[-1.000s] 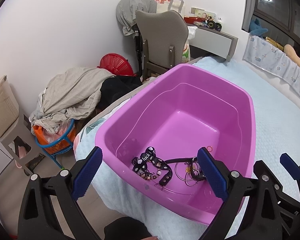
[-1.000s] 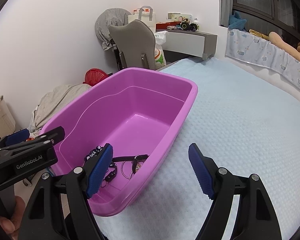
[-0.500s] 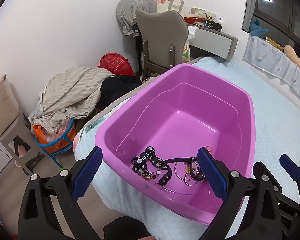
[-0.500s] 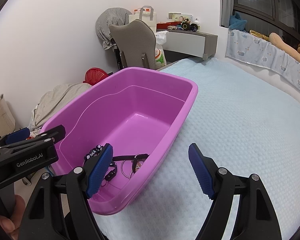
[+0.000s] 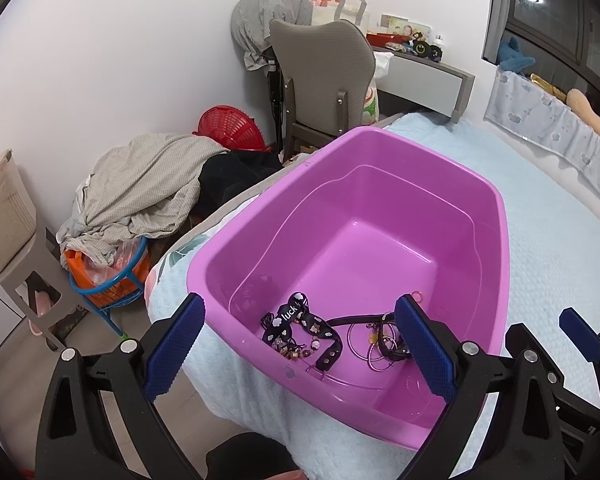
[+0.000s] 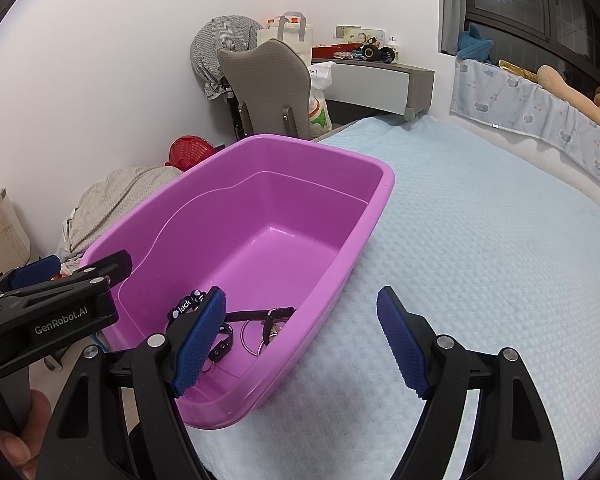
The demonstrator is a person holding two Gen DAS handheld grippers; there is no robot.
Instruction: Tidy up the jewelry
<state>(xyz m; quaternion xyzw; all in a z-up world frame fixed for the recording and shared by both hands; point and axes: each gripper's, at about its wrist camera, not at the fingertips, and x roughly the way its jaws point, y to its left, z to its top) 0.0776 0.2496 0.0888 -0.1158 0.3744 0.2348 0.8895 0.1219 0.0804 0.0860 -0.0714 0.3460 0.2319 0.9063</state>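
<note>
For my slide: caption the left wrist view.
Open left gripper poised over a purple tub holding tangled jewelry.

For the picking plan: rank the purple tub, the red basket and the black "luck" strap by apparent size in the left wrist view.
1. purple tub, by far
2. red basket
3. black "luck" strap
The last two look close, and the basket is farther away, so that order is unsure.

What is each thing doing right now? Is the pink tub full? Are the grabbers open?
Tub: upright on the bed, nearly empty, jewelry only at its near end.
Jewelry: loose tangled pile on the tub floor, nothing gripping it.
Left gripper: open, empty, above the tub's near end.
Right gripper: open, empty, over the tub's rim.
Chair: upright, cloth draped behind it.
</note>
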